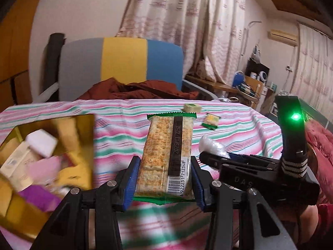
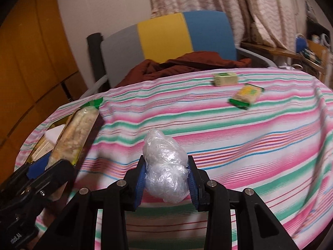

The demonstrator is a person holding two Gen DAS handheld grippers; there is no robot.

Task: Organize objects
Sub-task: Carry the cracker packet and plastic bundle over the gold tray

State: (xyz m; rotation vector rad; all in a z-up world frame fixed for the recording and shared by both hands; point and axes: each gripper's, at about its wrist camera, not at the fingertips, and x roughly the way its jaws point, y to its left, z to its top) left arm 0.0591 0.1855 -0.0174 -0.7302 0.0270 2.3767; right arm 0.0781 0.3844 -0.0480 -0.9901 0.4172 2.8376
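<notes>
Above the striped cloth (image 2: 218,112) covering the bench, the left gripper (image 1: 164,182) has its jaws pinching a long cracker packet (image 1: 166,156) near its barcode end, just right of a gold box (image 1: 62,129) full of small packages. Beside it on the right, the right gripper (image 2: 166,180) has its jaws pinching a crumpled clear plastic bag (image 2: 165,166), also held over the cloth. Farther back on the cloth lie a small pale green box (image 2: 225,79) and a small green-ended snack packet (image 2: 246,95), near each other but apart, with a grey, yellow and blue chair (image 2: 166,35) beyond.
</notes>
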